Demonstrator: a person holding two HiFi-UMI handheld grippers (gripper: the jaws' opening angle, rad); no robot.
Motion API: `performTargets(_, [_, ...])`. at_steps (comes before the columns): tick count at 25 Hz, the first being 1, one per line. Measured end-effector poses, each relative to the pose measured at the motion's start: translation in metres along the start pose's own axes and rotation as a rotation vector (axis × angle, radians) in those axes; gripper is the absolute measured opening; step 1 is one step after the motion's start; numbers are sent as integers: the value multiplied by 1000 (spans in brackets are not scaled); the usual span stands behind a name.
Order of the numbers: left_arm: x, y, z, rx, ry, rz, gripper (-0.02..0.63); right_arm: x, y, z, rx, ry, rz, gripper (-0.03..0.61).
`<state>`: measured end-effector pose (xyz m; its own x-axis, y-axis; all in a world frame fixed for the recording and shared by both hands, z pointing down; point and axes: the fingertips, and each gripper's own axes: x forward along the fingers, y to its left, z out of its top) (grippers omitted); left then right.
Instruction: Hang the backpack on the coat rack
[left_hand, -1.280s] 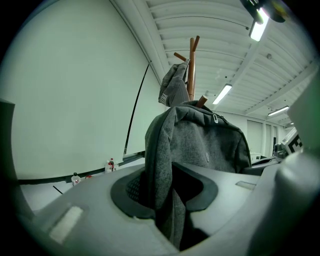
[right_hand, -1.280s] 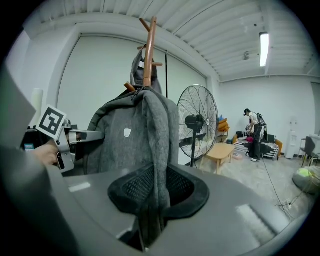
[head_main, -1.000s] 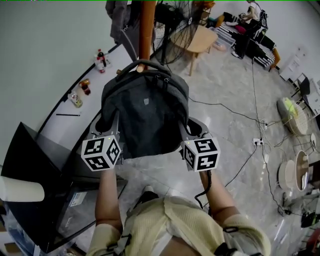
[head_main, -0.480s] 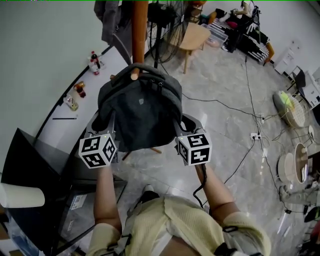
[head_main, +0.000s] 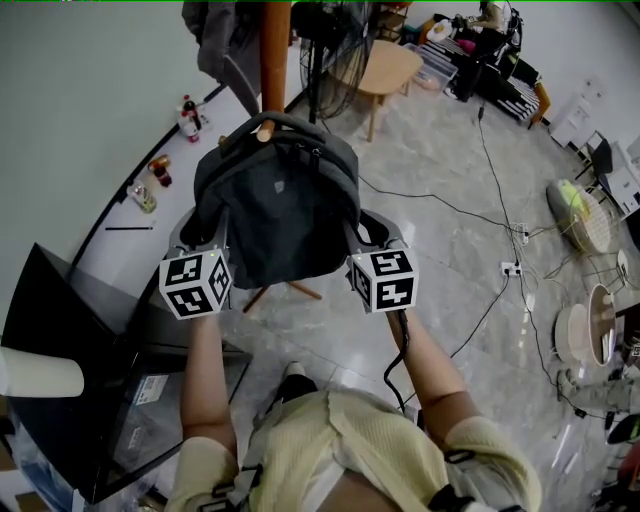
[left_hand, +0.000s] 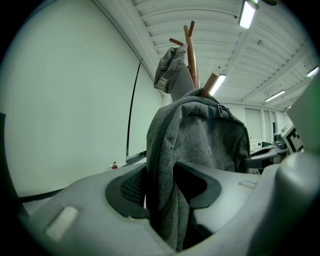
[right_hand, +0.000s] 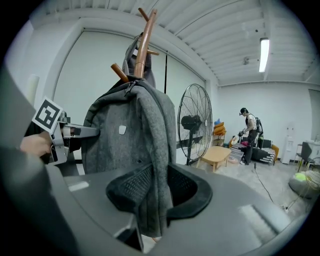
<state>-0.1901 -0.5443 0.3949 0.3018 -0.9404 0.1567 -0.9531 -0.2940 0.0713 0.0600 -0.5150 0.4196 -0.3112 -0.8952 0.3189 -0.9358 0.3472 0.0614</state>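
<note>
The dark grey backpack (head_main: 275, 205) hangs upright with its top handle looped over a wooden peg (head_main: 265, 131) of the coat rack (head_main: 275, 50). My left gripper (head_main: 203, 238) is at the bag's left side. Its jaws are opening: the side fabric (left_hand: 165, 165) hangs loose between the pads with a gap beside it. My right gripper (head_main: 366, 236) is at the bag's right side. Its jaws are opening too, but the pads still touch the fabric fold (right_hand: 152, 175) between them. The rack's pole (right_hand: 142, 45) rises behind the backpack (right_hand: 125, 135).
A grey garment (head_main: 215, 40) hangs higher on the rack. A standing fan (right_hand: 194, 122) and a low wooden table (head_main: 390, 65) are behind it. Bottles (head_main: 187, 120) line the wall. A black screen (head_main: 60, 330) is at my left. Cables (head_main: 500, 270) cross the floor. A person (right_hand: 246, 135) stands far back.
The backpack's handle has settled over the peg and the bag now hangs from it. Both grippers have stayed at its sides, and the left jaws have spread.
</note>
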Motion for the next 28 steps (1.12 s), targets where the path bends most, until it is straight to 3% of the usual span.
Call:
performTargets(16, [-24,4,-1,28,-14,86,176,-18,2,5,0,-69,32,106])
performTargets(22, [-48,-9,3,-3,-53,66,166,-37,6,7,17,-90,61,106])
performTargets(28, [-74,-30,15,-96,-144,2,156,-60,11,12,41,-127,100,100])
